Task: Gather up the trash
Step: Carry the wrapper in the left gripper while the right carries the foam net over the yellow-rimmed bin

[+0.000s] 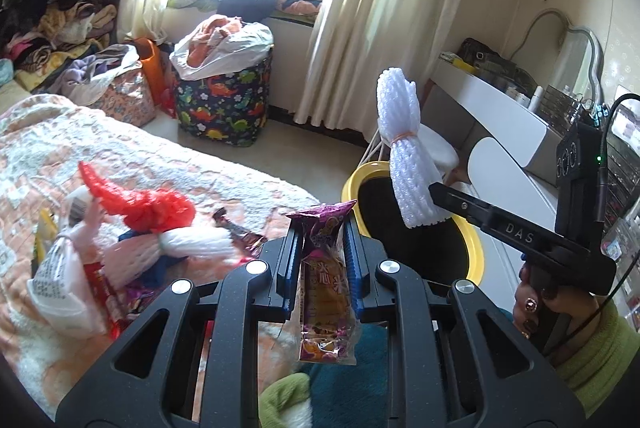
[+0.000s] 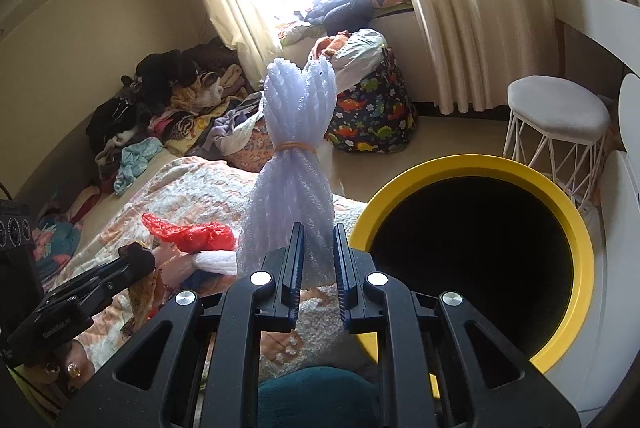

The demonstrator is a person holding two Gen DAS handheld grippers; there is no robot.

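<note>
A bed (image 1: 168,164) with a peach and white patterned cover fills the left of the room, under a bright window hung with cream curtains (image 1: 384,12). Beside the bed stands a bin with a yellow rim (image 2: 560,212) and a dark inside; beyond the bin are a white stool (image 2: 558,108) and a dinosaur-print fabric basket (image 1: 224,104) stuffed with clothes in a plastic bag. On the bed, left of the bin, lies a heap of rubbish: a red plastic bag (image 1: 152,208), a white foam net (image 1: 200,244) and some wrappers. The left claw (image 1: 326,268) is nearly closed and pinches a purple snack packet (image 1: 326,288), which hangs upright between its blue pads, held off the bed and short of the bin. The right claw (image 2: 318,264) is clamped on the lower end of a white foam-net bundle (image 2: 294,148) tied at the waist with an orange rubber band (image 2: 296,147); the left wrist view shows the bundle's lower end in front of the bin's opening.
</note>
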